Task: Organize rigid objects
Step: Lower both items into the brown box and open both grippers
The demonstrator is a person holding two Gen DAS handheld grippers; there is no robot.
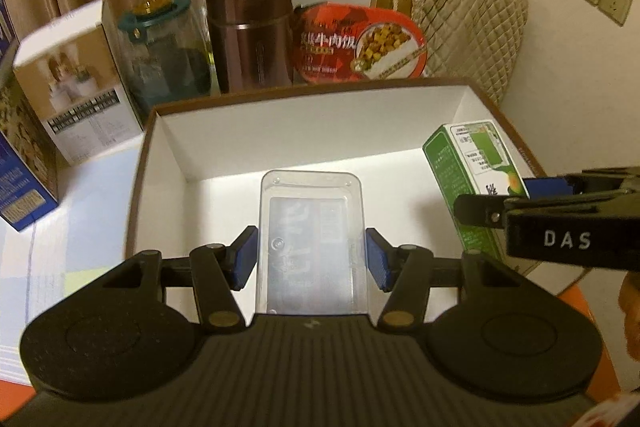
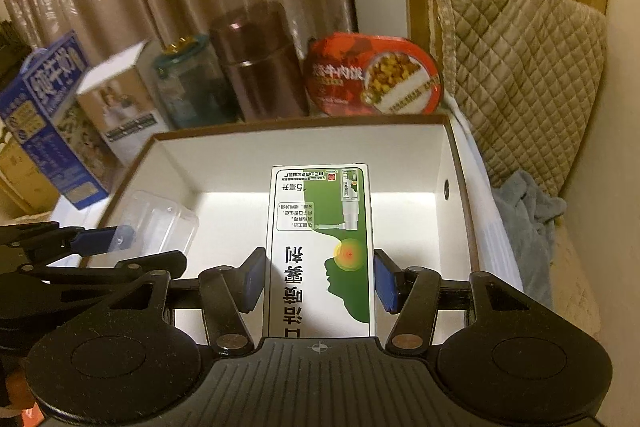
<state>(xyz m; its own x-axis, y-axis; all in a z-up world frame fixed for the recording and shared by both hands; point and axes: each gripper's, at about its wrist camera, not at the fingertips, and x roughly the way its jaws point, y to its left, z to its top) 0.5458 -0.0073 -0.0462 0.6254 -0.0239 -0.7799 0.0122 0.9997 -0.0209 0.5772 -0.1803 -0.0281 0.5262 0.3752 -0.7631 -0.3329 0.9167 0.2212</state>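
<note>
Left wrist view: both my grippers hang over the open white box (image 1: 304, 131), each carrying something.

From the left, my left gripper (image 1: 311, 254) clamps a clear plastic case (image 1: 311, 227) between its blue pads above the box's middle; my right gripper (image 2: 320, 277) pinches the green-and-white carton (image 2: 320, 247) near the box's right wall. Behind the box stand a white carton (image 1: 76, 83), glass jar (image 1: 168, 55), maroon flask (image 1: 250, 27) and red meal tub (image 1: 360, 43).

The left gripper (image 1: 311, 254) holds a clear plastic case (image 1: 311, 239) between its blue fingers (image 1: 245, 259), above the open white box (image 1: 224, 151). At the box's right side, the right gripper (image 1: 520, 195) holds a green carton (image 1: 476, 171)
</note>
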